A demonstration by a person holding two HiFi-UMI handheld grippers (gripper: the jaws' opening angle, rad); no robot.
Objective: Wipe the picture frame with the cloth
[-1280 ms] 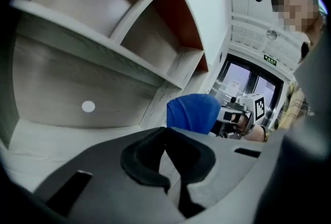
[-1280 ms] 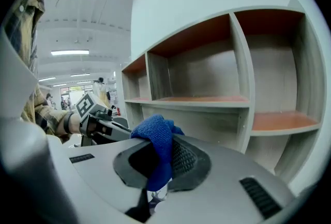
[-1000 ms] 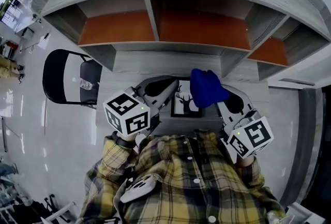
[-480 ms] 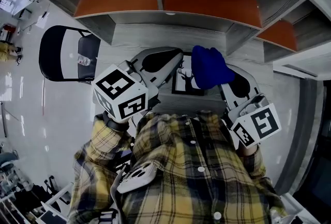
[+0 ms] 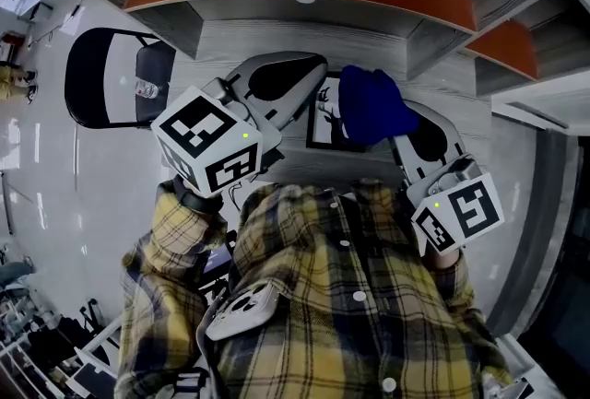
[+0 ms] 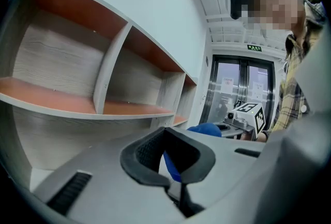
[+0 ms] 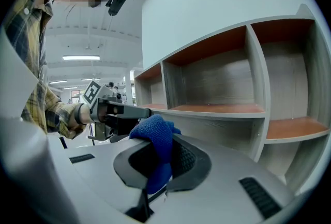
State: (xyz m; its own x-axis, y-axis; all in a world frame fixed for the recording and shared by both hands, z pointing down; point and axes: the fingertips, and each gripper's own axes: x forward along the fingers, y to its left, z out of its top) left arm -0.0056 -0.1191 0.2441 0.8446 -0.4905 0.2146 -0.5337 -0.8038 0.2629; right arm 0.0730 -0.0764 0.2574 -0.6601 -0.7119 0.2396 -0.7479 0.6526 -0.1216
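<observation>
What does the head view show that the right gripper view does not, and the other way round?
Only the head view shows the picture frame with its black deer print, the black chair on the floor, and the plaid shirt. Only the right gripper view shows the right hand-held gripper with its jaws closed on the cloth, and the ceiling lights. Both show the blue cloth, the left hand-held gripper and the shelf unit.

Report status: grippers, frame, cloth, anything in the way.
Left gripper shut on black deer-print picture frame. Right gripper shut on blue fabric cloth, over the frame's right side. Nothing in the way.
</observation>
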